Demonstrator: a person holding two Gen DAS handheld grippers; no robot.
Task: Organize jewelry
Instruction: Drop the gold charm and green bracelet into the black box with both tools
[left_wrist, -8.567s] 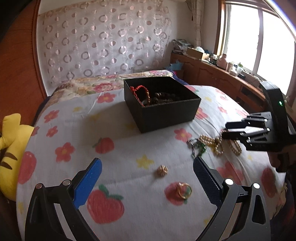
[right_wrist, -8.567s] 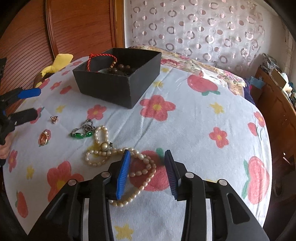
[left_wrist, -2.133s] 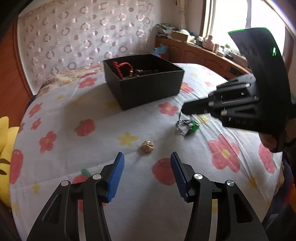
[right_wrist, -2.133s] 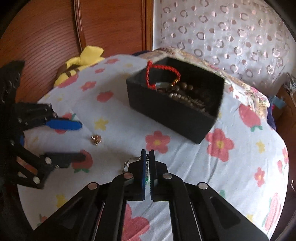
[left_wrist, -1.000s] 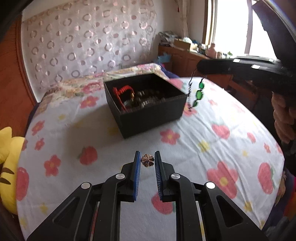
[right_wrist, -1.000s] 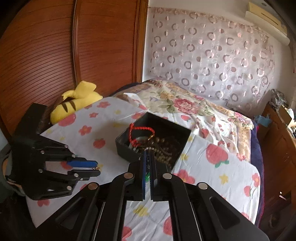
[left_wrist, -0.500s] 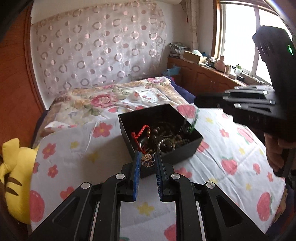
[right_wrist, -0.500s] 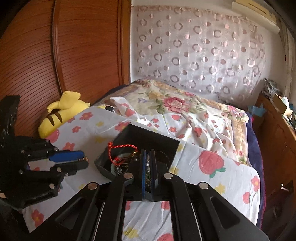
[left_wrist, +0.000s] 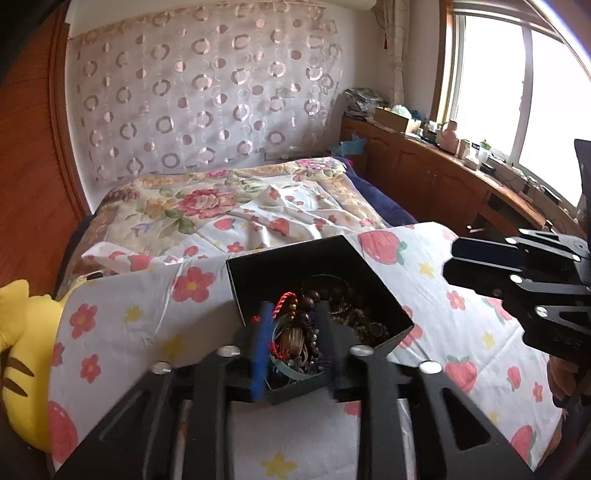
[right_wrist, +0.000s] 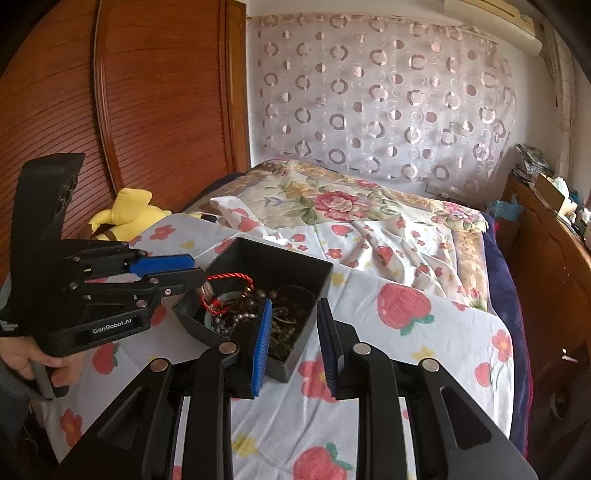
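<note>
Box: the square black cardboard jewelry box (left_wrist: 291, 266) sits on my strawberry-print white bedsheet (left_wrist: 118, 332), holding a red braided cord bracelet (right_wrist: 227, 280) and dark wooden beads (left_wrist: 314, 295).
Left gripper (left_wrist: 295, 343): my fingers parted over the box, nothing between them.
Right gripper (right_wrist: 293, 339): spread apart, empty, at the box's near corner.
</note>
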